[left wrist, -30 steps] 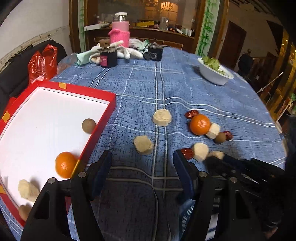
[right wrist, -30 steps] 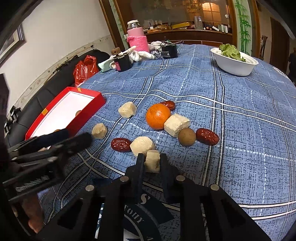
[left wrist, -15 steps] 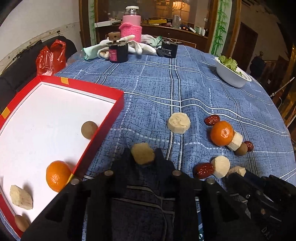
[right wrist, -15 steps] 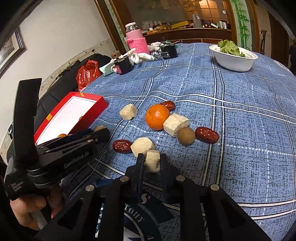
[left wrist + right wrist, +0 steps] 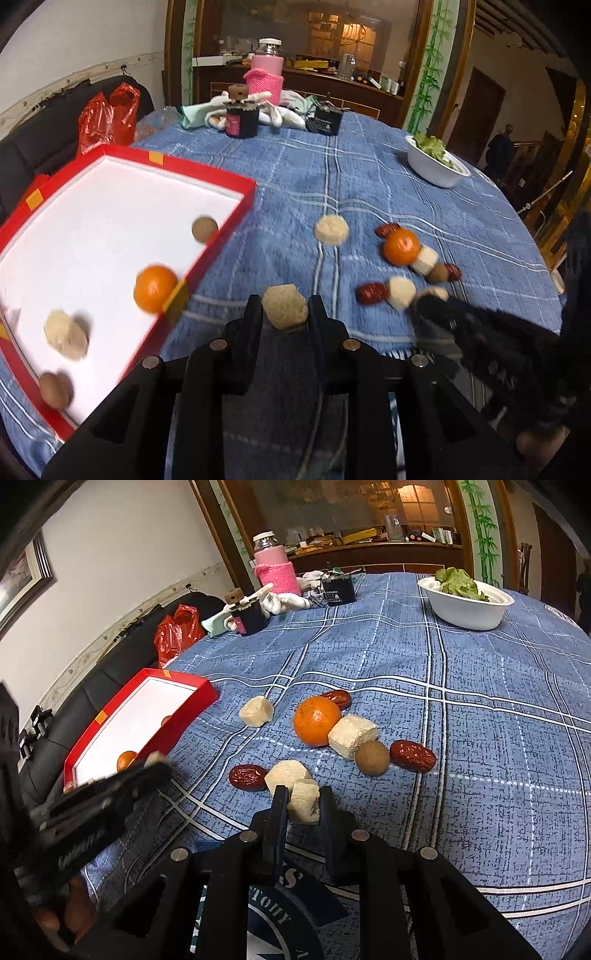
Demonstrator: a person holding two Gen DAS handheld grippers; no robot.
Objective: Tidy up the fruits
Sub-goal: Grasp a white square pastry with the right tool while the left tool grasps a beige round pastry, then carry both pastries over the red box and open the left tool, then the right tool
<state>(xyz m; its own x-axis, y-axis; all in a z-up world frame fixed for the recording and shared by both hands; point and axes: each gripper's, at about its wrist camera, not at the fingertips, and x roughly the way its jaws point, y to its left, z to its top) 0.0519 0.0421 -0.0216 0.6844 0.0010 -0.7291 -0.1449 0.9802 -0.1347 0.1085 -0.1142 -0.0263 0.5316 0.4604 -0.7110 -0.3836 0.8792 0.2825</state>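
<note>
Blue plaid cloth (image 5: 480,701) covers a round table in a dim dining room. Between the jaws of the left gripper (image 5: 285,310), a tan chunk (image 5: 285,306) is clamped, just beside the near corner of a red tray (image 5: 225,229). The tray lies to that gripper's left, its long axis running away from the viewer; the left hand is by far the nearer to it, so the carry is judged to be a short sideways one over the rim. Inside the tray sit an orange (image 5: 154,283), a pale chunk (image 5: 66,334) and two brown balls. The right gripper (image 5: 303,803) is clamped on a smaller pale chunk (image 5: 303,801), low over the cloth, well apart from the tray. Loose fruit remains ahead of it: an orange, red dates (image 5: 413,755), a brown ball and more chunks. A white bowl (image 5: 467,609) of greens stands at the far right.
</note>
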